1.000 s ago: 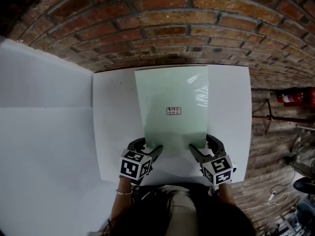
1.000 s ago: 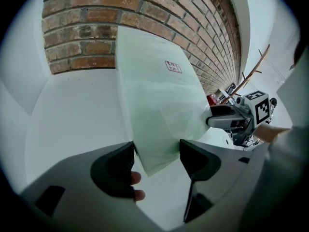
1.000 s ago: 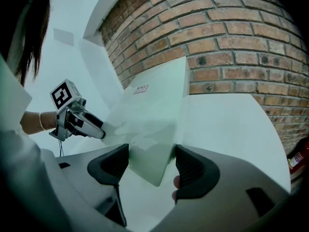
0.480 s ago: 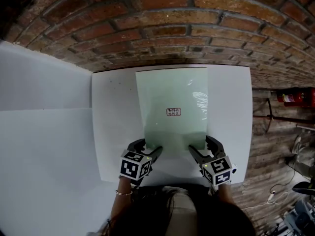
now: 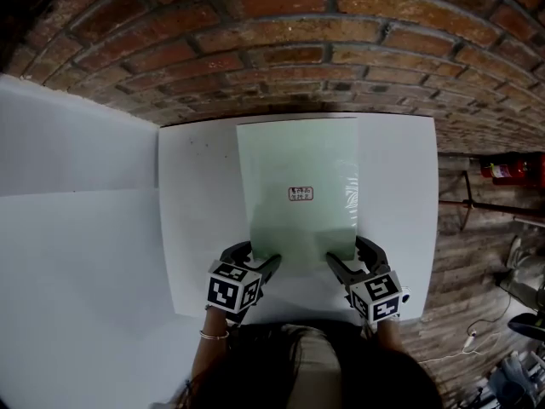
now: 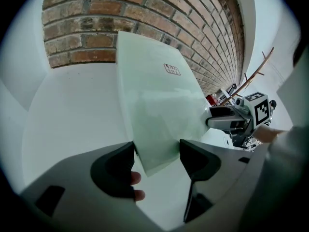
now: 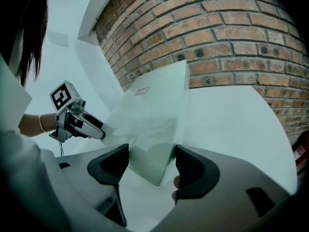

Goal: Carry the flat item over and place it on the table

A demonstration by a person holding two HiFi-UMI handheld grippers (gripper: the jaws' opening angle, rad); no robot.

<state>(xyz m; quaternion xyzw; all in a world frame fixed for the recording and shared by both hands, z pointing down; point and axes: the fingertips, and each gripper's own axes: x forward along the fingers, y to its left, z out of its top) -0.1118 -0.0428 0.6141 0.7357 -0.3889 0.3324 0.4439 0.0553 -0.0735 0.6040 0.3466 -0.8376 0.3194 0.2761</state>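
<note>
A pale green flat sheet [image 5: 298,177] with a small label [image 5: 301,193] lies lengthwise on the white table [image 5: 200,228], its far edge near the brick wall. My left gripper [image 5: 255,256] stands at the sheet's near left corner and my right gripper [image 5: 347,254] at its near right corner. In the left gripper view the sheet [image 6: 154,100] pokes its corner into the wide gap of the open left gripper [image 6: 157,153]. The right gripper view shows the same: the sheet [image 7: 149,120] has its corner between the spread jaws of the right gripper [image 7: 152,163].
A brick wall [image 5: 298,49] runs right behind the table. A white panel [image 5: 77,228] adjoins the table on the left. To the right lie a wooden floor, a red fire extinguisher [image 5: 511,169] and cables.
The sheet has settled flatter on the table and the glare at its far right has faded. Both grippers have stayed at the near corners.
</note>
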